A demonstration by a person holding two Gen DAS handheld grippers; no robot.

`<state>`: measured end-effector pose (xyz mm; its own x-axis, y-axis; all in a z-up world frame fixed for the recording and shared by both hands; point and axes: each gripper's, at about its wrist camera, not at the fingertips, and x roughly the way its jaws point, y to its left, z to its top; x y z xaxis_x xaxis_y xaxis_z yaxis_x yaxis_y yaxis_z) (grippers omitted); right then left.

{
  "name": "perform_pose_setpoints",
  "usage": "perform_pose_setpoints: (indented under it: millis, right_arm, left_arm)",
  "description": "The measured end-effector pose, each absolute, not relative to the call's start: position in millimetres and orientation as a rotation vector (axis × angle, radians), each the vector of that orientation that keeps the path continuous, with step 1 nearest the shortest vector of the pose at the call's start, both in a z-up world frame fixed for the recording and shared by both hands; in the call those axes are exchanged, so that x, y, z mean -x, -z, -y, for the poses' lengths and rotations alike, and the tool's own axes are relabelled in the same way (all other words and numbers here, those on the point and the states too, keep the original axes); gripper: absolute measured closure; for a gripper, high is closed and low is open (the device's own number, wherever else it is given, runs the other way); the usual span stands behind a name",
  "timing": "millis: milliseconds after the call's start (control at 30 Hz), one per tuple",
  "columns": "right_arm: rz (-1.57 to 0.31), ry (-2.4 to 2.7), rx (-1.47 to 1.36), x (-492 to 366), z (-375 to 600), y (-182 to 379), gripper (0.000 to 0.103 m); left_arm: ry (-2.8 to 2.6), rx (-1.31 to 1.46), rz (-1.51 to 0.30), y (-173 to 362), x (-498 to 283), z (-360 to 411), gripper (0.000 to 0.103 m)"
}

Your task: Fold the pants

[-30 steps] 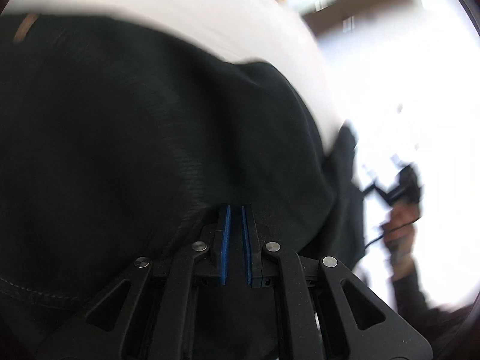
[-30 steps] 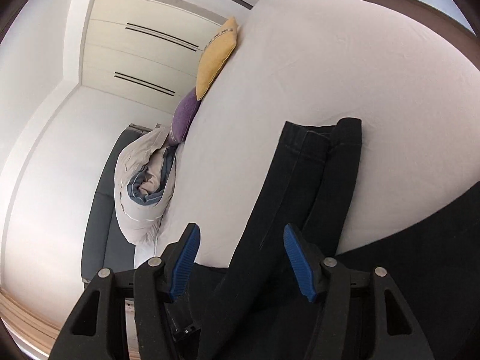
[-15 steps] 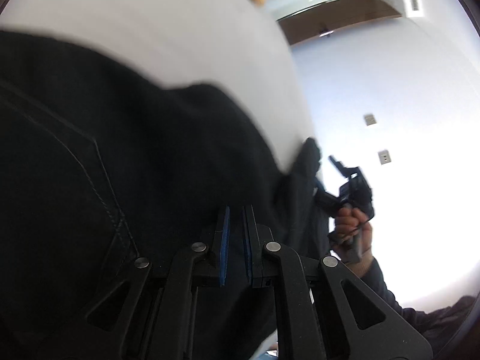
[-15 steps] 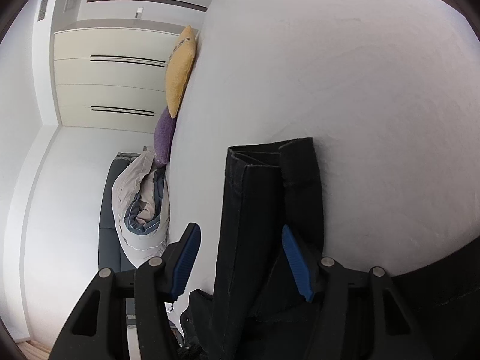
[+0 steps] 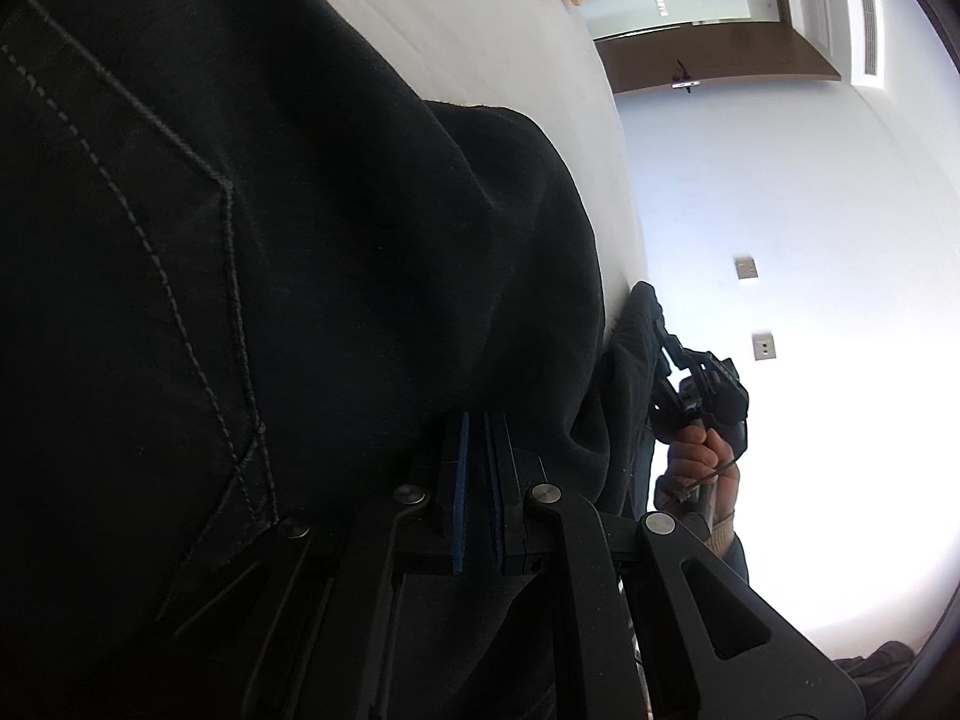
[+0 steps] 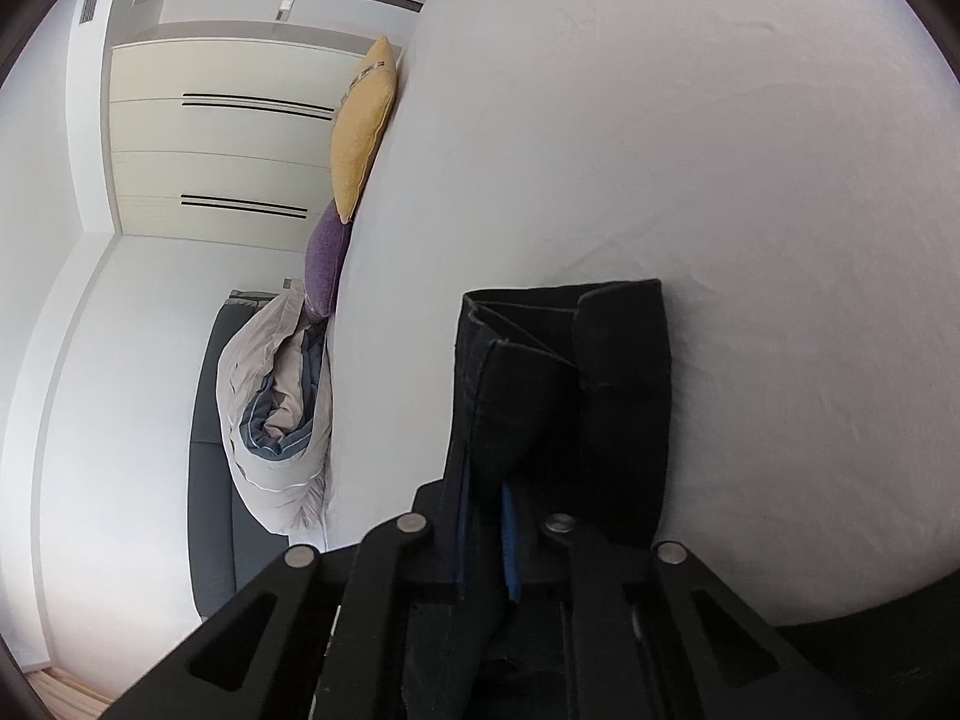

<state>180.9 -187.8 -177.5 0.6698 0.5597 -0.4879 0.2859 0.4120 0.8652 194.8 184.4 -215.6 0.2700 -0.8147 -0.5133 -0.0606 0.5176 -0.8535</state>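
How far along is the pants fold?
Done: the legs lie stacked on the bed. In hand: the left hand-held gripper is shut on the pants near the pocket; the right hand-held gripper is closing on the leg ends. Left: the crosswise fold.

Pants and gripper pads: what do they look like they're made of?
Pants: black, matte, heavy woven cloth, probably denim, judging by the pale contrast stitching around the pocket and the thick hems in the right wrist view. Pads: blue, dull, likely rubber or foam; only thin edges show, with the right gripper closing on a pant leg.
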Motion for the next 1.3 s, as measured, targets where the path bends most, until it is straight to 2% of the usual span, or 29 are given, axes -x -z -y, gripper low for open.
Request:
perform_pose_setpoints:
  millis: [233,500,633,800,933,1100,1300]
  right_arm:
    - [-0.773,-0.195,-1.04,-155,185,123,0.097]
    - [-0.688,-0.114,-0.993,-54,204,77,0.097]
    - [-0.704,-0.012,-0.989,3,209,85,0.097]
    - [-0.784,0.095,-1.015,56,213,125,0.097]
    - [-0.822,0.133,-1.078,72,218,154,0.097]
    - [-0.819,0.139,-1.047,74,217,157,0.098]
    - [-0.798,0.157,-1.149,90,225,165,0.099]
  left_arm:
    - [0.59,0.929,-1.239,217,-191,-184,0.097]
    - [0.576,0.937,-1.255,217,-188,-181,0.098]
    - [0.565,0.953,-1.271,219,-188,-182,0.098]
    - [0.549,0.959,-1.285,219,-188,-185,0.098]
    - [0.529,0.97,-1.289,219,-197,-174,0.098]
    - [0.511,0.989,-1.285,220,-195,-175,0.098]
    - [0.52,0.986,-1.282,221,-181,-181,0.098]
